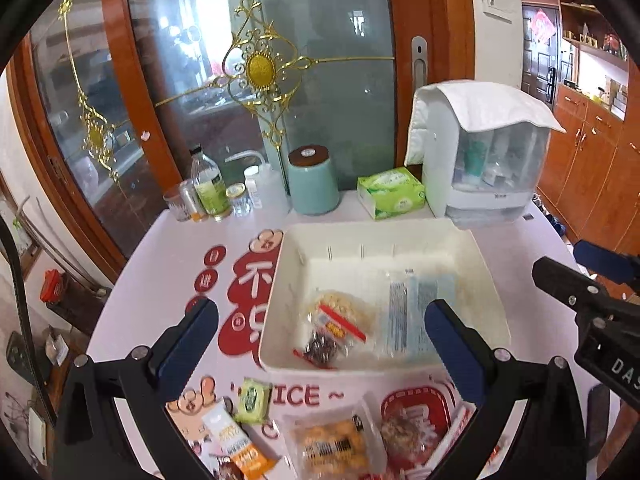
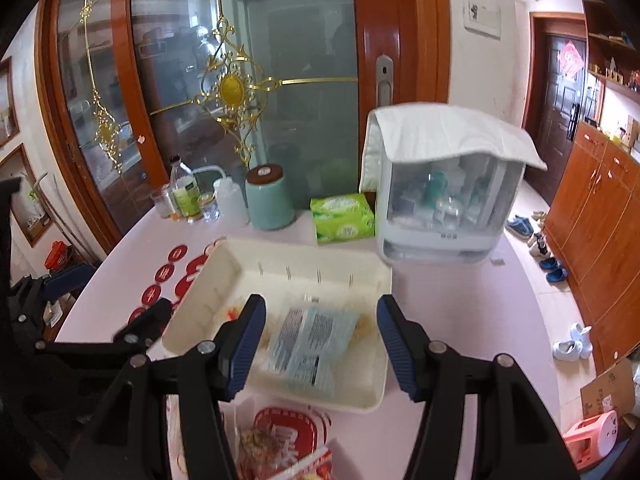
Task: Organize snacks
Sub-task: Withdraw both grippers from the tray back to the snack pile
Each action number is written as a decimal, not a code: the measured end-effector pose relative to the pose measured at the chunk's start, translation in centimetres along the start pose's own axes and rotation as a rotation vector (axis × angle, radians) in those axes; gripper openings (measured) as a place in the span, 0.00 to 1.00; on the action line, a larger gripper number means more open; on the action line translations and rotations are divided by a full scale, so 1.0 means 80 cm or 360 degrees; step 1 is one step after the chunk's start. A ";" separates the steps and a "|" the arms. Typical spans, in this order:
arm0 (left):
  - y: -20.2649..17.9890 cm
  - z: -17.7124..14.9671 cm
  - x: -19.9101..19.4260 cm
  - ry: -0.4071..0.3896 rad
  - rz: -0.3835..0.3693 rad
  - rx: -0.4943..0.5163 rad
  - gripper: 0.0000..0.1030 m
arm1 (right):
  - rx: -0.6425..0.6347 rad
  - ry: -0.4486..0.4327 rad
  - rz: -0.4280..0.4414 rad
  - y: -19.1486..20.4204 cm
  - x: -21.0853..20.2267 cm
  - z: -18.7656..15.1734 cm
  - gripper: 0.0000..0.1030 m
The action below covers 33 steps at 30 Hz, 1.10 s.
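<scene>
A white bin (image 1: 384,232) stands on the table. In it lie a clear bag of mixed snacks (image 1: 336,328) with a red strip and a pale blue packet (image 1: 412,316). My left gripper (image 1: 320,312) hovers over the bin's near left part, open wide, nothing between its pads. My right gripper (image 2: 320,308) hangs open above the blue packet (image 2: 312,344) without touching it. In front of the bin (image 2: 304,248) lie a small green packet (image 1: 252,400), an orange and white packet (image 1: 236,444), a clear bag of orange snacks (image 1: 332,444) and a bag of brown snacks (image 2: 264,444).
Behind the bin stand a green tissue pack (image 1: 390,192), a teal canister (image 1: 312,184), several bottles and jars (image 1: 208,196), and a white cabinet (image 1: 488,168) with a cloth on top. A glass sliding door is at the back. The table edge curves away at the left.
</scene>
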<state>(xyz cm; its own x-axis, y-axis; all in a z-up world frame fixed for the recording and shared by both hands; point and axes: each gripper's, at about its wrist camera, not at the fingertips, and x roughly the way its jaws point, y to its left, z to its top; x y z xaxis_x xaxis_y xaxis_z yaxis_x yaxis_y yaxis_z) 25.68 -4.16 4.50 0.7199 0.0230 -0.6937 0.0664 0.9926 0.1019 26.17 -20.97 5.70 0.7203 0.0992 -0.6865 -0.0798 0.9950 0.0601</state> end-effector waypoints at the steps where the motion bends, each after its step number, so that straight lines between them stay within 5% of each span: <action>1: 0.000 -0.006 -0.002 0.0004 -0.0010 0.0000 1.00 | 0.0001 0.0018 0.0010 -0.001 -0.002 -0.009 0.57; 19: -0.017 -0.212 -0.052 0.0014 -0.0157 0.0246 1.00 | -0.0060 0.0246 0.0196 -0.016 -0.019 -0.198 0.57; 33: -0.065 -0.343 -0.003 0.0309 -0.0310 0.0448 1.00 | -0.0098 0.0411 0.0192 -0.023 0.036 -0.269 0.57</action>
<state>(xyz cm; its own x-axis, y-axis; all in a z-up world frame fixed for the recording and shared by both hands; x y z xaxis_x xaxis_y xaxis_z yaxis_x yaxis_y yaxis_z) 6.20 -6.08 -15.43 0.5329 -0.1139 -0.8385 0.3952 0.9097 0.1275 13.56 -22.74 -11.95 0.5046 0.2028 -0.8392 -0.2016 0.9728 0.1139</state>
